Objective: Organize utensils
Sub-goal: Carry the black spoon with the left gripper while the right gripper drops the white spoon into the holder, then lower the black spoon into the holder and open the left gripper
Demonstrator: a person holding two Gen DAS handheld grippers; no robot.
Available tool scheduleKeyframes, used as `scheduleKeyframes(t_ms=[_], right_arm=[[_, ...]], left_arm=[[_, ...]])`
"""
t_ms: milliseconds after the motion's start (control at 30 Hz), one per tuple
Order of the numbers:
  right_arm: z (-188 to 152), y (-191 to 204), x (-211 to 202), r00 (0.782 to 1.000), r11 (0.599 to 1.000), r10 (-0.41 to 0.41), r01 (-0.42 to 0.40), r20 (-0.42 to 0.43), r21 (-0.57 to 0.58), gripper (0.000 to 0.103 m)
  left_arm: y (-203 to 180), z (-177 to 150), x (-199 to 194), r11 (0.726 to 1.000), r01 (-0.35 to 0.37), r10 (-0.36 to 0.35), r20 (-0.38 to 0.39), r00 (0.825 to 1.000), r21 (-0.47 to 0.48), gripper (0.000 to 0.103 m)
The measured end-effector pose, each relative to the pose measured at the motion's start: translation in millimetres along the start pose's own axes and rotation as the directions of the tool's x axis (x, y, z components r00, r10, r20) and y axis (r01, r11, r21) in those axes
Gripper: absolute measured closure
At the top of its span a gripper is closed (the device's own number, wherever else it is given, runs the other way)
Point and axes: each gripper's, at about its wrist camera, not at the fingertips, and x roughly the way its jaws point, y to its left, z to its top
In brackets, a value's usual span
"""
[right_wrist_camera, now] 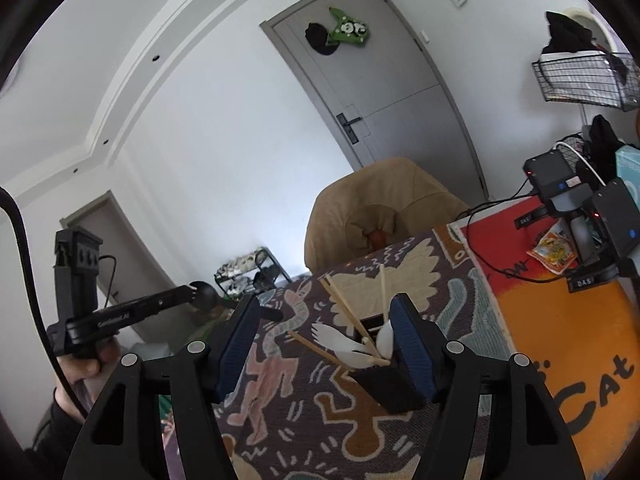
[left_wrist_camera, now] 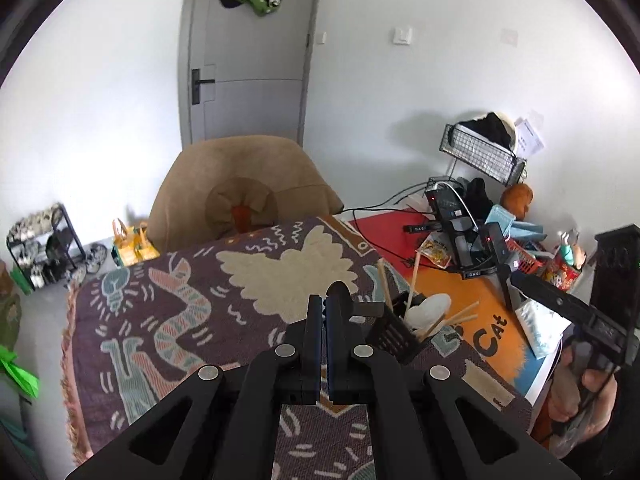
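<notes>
Observation, left wrist view: your left gripper was clamped on a black spoon, the jaws nearly touching and the dark bowl showing just above the tips. You held it above the patterned tablecloth, just left of the black utensil holder, which stood on the cloth near the orange mat. Chopsticks and a white spoon leaned out of the holder at loose angles. Judged step: delivering the black spoon to the holder; the next move would call for carrying it right, over the holder's mouth, handle down, then releasing clear of the chopsticks. Right wrist view: your right gripper stood wide apart and empty, the blue pads flanking the holder without clearly touching it, though the right pad looked very close. A white spork and chopsticks fanned leftward from it, so the opening looked crowded. The left gripper appeared far left with the black spoon at its tip, well apart from the holder. The spoon looked matte, plastic and light.
</notes>
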Motion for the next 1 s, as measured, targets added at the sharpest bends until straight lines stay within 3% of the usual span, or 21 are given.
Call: scheduleKeyframes(t_ms=[367,667,767,1000], right_arm=[[-45,-40,-33,0.997,0.994,-0.072,0.068,0.033,0.089,0.034],[-77,-79,-38,0.995,0.978,-0.101,0.095,0.021,0.186,0.034],[-84,-86,-33,0.995,0.976,-0.099,0.096,0.004,0.197,0.033],[-93,-90,-29,0.995,0.975,-0.098,0.099,-0.014,0.198,0.026]], left_arm=[[-56,25,35,0.983,-0.028,0.046,-0.102,0.994,0.179,0.102],[-103,34,68,0.927,-0.101,0.178,-0.186,0.966,0.362,0.102],[-110,35,81,0.917,-0.116,0.207,-0.209,0.956,0.382,0.102],[-119,36,99,0.928,-0.091,0.193,-0.257,0.947,0.361,0.102]])
